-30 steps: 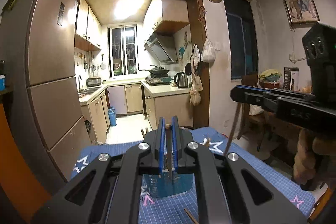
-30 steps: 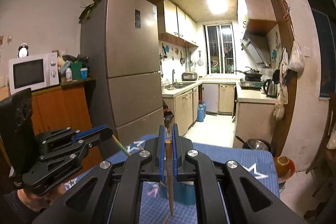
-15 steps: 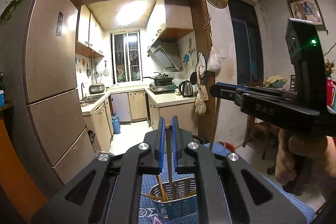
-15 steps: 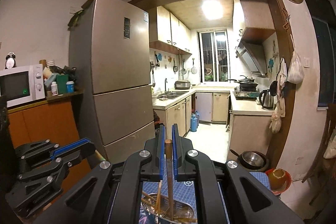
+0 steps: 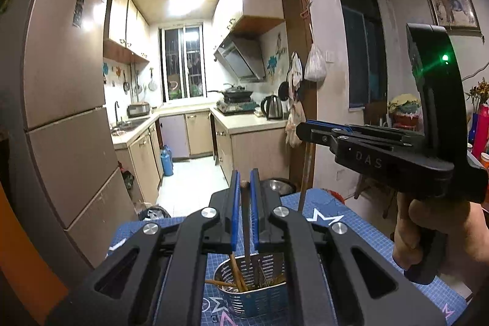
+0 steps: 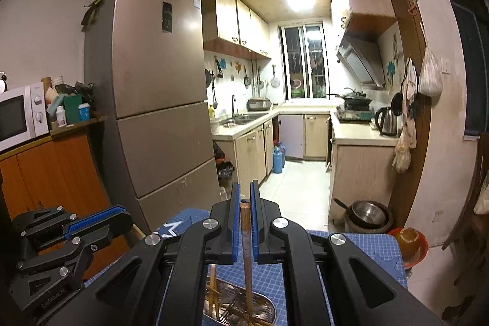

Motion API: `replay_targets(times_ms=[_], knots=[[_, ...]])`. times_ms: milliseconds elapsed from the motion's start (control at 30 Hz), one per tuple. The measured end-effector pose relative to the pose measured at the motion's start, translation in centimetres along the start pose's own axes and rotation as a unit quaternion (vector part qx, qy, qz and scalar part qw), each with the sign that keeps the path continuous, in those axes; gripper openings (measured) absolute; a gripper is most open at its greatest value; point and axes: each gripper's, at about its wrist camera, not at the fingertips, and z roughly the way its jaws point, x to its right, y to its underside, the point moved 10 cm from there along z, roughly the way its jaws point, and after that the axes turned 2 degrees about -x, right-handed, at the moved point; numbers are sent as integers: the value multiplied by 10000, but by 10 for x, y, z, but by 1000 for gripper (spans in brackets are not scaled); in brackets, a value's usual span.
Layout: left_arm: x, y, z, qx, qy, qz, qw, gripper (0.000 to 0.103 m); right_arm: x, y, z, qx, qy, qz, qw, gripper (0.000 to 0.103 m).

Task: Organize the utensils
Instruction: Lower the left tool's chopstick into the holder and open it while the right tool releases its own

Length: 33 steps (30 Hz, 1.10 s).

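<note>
My left gripper is shut on a wooden chopstick that hangs down into a perforated metal utensil holder on the blue grid mat. The holder has several chopsticks in it. My right gripper is shut on another chopstick whose lower end reaches into the same holder. The right gripper also shows in the left wrist view, held higher at the right. The left gripper shows in the right wrist view at the lower left.
A tall brown fridge stands left of the table. An orange cabinet with a microwave is further left. Metal bowls sit on the floor by the kitchen doorway. A wooden chair is at the right.
Both grippers have risen and tilted so the holder now sits below the fingers. Both chopsticks now hang down into the holder. The right gripper has moved closer to the left one.
</note>
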Motion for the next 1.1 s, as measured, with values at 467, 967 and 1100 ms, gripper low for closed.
replay_targets(times_ms=[467, 967, 1100], knots=[[-2, 30, 30, -379, -25, 10, 9993, 5, 5, 42, 32, -322, -76, 101, 9994, 7], [1, 41, 33, -517, -38, 11, 9987, 6, 13, 55, 29, -359, -99, 150, 9992, 17], [-2, 38, 29, -447, -105, -32, 9989, 29, 14, 54, 21, -291, -117, 146, 9994, 28]])
